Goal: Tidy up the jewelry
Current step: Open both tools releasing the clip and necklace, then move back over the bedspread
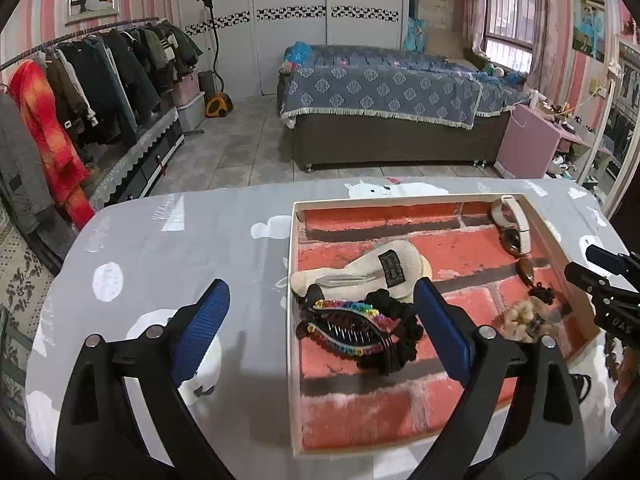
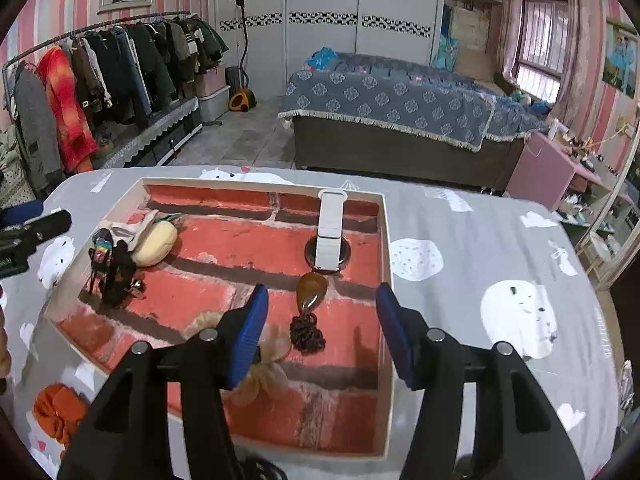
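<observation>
Over a grey bedroom table, the left gripper [image 1: 320,320] and right gripper [image 2: 322,332] hang with jaws apart and empty above the brick-lined tray [image 1: 294,264], where hair clips [image 1: 352,328], at nine o'clock, and a white-strapped watch [image 2: 330,232], at one, lie sorted.

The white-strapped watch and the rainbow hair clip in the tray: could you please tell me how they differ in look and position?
The watch has a plain white band and lies alone near the tray's far wall; the hair clip is black with rainbow trim and dark comb teeth. The clip is piled against a black scrunchie and a cream pouch on the opposite side. Both lie inside the brick-patterned tray, untouched by either gripper.
</observation>
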`<state>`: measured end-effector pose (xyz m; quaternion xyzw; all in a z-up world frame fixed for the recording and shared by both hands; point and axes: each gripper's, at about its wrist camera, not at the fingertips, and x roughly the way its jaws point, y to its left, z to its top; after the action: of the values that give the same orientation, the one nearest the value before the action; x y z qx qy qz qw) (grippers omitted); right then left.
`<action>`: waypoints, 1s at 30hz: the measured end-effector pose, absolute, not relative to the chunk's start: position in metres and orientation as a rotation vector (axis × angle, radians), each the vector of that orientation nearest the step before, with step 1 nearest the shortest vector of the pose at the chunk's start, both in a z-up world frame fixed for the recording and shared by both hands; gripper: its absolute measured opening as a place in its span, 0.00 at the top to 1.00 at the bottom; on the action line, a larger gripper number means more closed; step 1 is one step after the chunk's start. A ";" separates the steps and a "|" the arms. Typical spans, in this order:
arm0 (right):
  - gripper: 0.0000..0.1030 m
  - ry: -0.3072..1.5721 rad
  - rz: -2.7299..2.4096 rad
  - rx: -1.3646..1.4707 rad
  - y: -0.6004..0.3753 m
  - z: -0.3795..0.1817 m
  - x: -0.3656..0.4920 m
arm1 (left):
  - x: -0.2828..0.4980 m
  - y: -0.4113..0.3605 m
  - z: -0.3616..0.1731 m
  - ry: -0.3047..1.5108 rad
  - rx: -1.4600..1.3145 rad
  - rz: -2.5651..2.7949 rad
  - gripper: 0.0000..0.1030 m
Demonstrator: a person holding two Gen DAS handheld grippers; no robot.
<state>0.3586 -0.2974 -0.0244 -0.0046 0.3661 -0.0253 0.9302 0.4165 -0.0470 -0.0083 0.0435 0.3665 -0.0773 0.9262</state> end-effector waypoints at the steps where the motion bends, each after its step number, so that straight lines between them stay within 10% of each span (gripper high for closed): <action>1: 0.45 0.745 -0.054 -0.016 -0.297 -0.022 0.356 | 0.412 -0.045 -0.005 0.747 0.088 -0.155 0.08; 30: 0.31 0.655 -0.134 -0.033 -0.287 -0.010 0.249 | 0.292 -0.037 -0.006 0.740 0.051 -0.182 0.05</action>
<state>0.2489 -0.2873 -0.0096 -0.0163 0.3216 -0.0657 0.9444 0.2921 -0.0369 -0.0057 0.0248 0.3611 -0.0890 0.9279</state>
